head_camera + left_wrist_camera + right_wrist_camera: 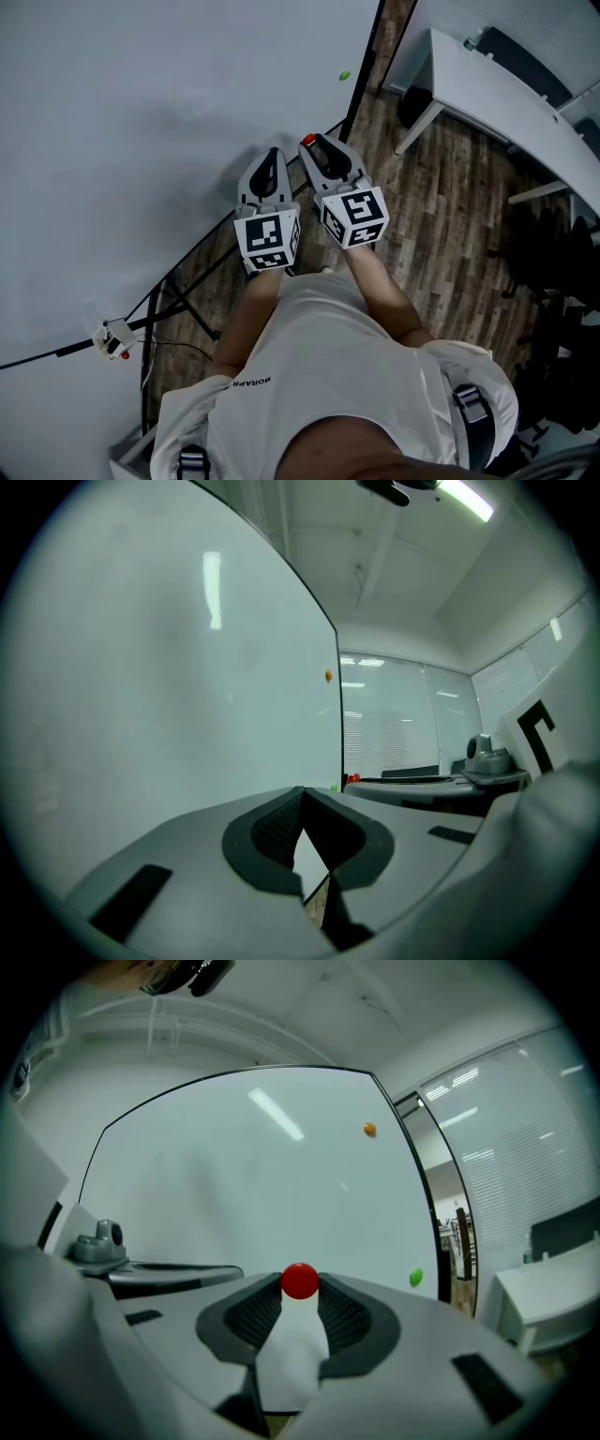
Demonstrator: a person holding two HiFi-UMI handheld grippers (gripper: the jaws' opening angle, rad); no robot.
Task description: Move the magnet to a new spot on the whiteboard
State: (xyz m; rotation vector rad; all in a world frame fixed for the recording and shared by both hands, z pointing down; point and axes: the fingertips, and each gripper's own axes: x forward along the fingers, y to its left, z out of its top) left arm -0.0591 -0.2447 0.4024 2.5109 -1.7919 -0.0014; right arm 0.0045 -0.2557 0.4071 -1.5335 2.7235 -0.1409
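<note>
The whiteboard (141, 141) fills my left side. My left tongs (273, 153) are held level beside it, jaws pressed together with nothing between them. Just to their right, my right tongs (314, 145) are clamped on the red magnet (300, 1281), gripped at the very tips and facing the board; I can't tell whether it touches the surface. Further right, a green magnet (415, 1278) sits near the board's edge, with an orange magnet (369, 1130) above it.
</note>
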